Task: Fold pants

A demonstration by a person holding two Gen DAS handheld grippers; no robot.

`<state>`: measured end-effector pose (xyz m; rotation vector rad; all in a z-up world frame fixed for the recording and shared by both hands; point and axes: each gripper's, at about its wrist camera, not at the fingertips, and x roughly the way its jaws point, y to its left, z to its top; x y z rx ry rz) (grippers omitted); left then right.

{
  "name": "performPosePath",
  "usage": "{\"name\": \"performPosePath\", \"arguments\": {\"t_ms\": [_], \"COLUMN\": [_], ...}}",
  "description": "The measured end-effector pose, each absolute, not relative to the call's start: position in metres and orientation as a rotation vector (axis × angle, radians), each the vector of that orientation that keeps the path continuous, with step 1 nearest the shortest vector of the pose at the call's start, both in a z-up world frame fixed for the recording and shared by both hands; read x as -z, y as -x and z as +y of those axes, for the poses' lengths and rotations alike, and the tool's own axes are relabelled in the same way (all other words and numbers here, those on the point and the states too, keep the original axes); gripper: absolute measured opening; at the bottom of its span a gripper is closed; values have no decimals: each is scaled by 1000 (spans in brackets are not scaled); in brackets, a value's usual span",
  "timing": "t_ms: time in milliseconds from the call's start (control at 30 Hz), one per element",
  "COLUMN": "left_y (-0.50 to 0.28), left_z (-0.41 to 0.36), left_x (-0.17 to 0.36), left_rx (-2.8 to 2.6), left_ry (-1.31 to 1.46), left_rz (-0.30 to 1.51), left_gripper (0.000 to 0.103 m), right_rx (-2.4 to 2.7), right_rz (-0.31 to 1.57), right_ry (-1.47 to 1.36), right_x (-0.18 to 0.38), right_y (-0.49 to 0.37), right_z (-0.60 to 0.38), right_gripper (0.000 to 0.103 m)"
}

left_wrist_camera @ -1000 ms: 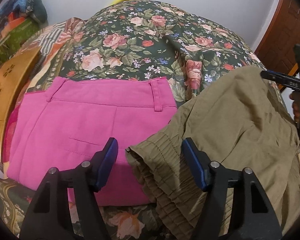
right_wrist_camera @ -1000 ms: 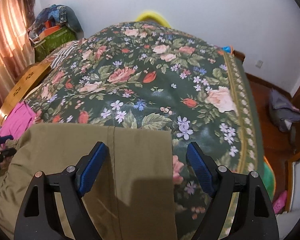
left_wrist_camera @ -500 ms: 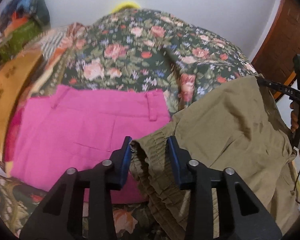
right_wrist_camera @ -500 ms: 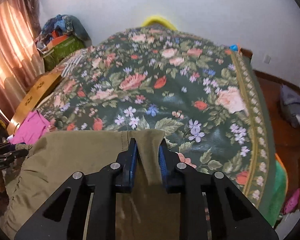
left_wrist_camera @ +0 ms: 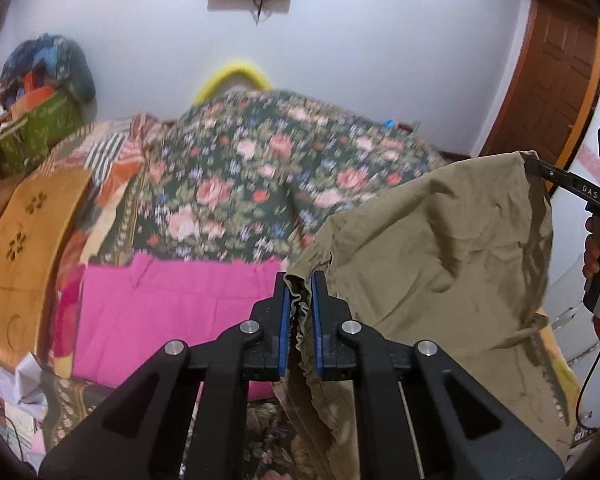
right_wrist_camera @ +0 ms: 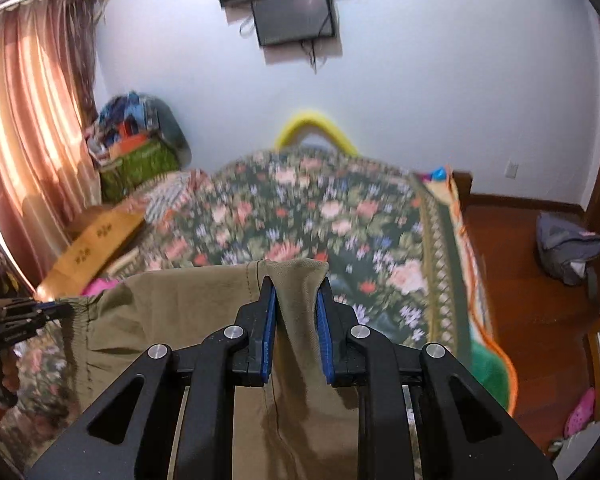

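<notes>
The olive pants (left_wrist_camera: 432, 248) hang lifted above the floral bed, stretched between my two grippers. My left gripper (left_wrist_camera: 299, 308) is shut on their gathered elastic waistband. My right gripper (right_wrist_camera: 296, 312) is shut on the other end of the olive pants (right_wrist_camera: 180, 312), pinching a fold of the hem. The right gripper also shows at the far right of the left wrist view (left_wrist_camera: 560, 184), and the left gripper at the far left of the right wrist view (right_wrist_camera: 32, 316).
Folded pink pants (left_wrist_camera: 168, 304) lie flat on the floral bedspread (left_wrist_camera: 252, 184) at the left. A wooden board (left_wrist_camera: 24, 240) borders the bed's left side. Bags (right_wrist_camera: 136, 148) pile up by the curtain (right_wrist_camera: 24, 152). A wooden floor with a grey bag (right_wrist_camera: 568, 248) is right.
Both grippers closed on the olive pants, then lifted them off the bed; the views have tilted up towards the wall.
</notes>
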<state>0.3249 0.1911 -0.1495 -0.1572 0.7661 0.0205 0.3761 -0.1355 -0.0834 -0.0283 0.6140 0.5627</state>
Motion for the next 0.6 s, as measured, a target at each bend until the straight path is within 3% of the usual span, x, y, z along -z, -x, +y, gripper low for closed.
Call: {"name": "performPosePath", "arguments": {"t_ms": [233, 600], "left_y": [-292, -223], "left_z": [171, 139], "left_x": [112, 101], "left_rx": [36, 113], "left_ry": [116, 74], "left_rz": [713, 712], "left_gripper": [9, 9], "right_rx": [-566, -573], "right_rz": [547, 557], "right_ry": [5, -45], "right_x": [48, 56], "right_y": [-329, -249], "right_z": [-157, -191], "right_gripper": [17, 16]}}
